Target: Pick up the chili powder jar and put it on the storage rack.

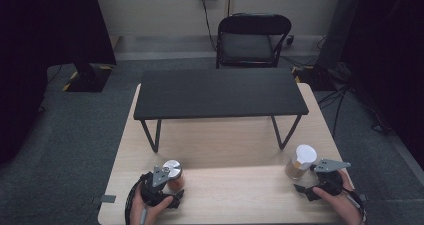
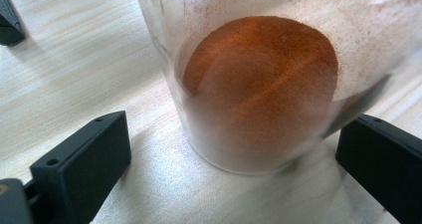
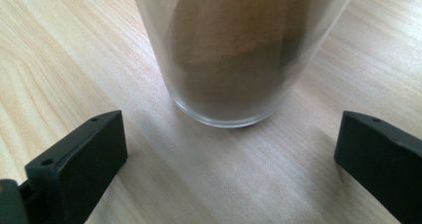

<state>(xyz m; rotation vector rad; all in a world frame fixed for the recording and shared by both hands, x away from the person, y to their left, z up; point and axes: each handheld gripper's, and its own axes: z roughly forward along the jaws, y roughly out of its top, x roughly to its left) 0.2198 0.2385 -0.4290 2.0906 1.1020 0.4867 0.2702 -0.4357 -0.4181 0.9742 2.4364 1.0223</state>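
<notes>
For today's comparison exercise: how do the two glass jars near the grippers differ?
The left jar holds orange-red powder under a silvery lid; the right jar holds duller brown powder under a white lid. The left jar looks shorter than the right jar. Both stand upright on the table, ungripped.

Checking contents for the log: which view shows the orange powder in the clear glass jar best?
The left gripper view: the orange powder shows close up through the clear glass jar. The high view gives a small orange patch under the silver lid.
</notes>
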